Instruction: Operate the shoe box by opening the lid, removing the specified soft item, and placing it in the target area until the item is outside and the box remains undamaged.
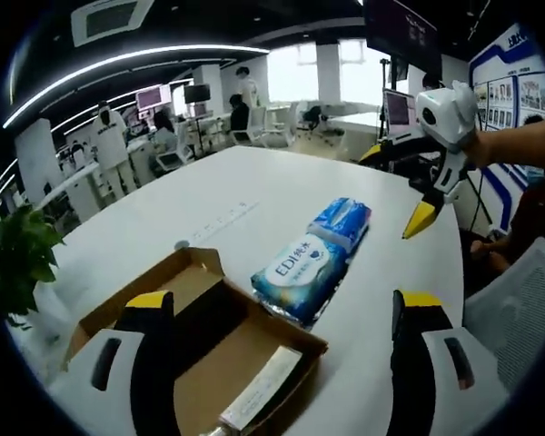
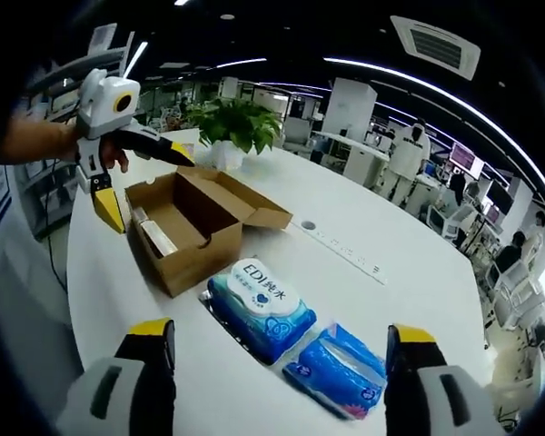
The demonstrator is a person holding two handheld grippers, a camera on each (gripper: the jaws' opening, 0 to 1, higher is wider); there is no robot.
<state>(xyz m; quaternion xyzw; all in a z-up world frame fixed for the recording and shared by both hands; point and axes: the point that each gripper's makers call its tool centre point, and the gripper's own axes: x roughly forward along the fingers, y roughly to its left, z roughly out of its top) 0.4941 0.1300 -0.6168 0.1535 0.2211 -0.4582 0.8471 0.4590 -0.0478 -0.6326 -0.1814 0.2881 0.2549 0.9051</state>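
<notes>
The brown cardboard shoe box (image 1: 209, 336) (image 2: 195, 227) sits on the white table (image 1: 254, 182) with its lid flaps open; a pale flat item (image 1: 263, 386) lies along one inner wall. Beside the box lie two soft blue tissue packs, one labelled EDI (image 1: 300, 268) (image 2: 259, 304) and a second (image 1: 345, 218) (image 2: 341, 368) just past it. My left gripper (image 1: 284, 302) is open near the box and the EDI pack; in the right gripper view it (image 2: 143, 180) hovers by the box's end. My right gripper (image 2: 280, 334) is open, seen raised beyond the packs (image 1: 398, 186).
A potted plant (image 2: 236, 123) (image 1: 18, 254) stands on the table behind the box. A round cable port (image 2: 307, 224) is set in the tabletop. A mesh chair (image 1: 518, 309) stands at the table's edge. People and desks fill the office behind.
</notes>
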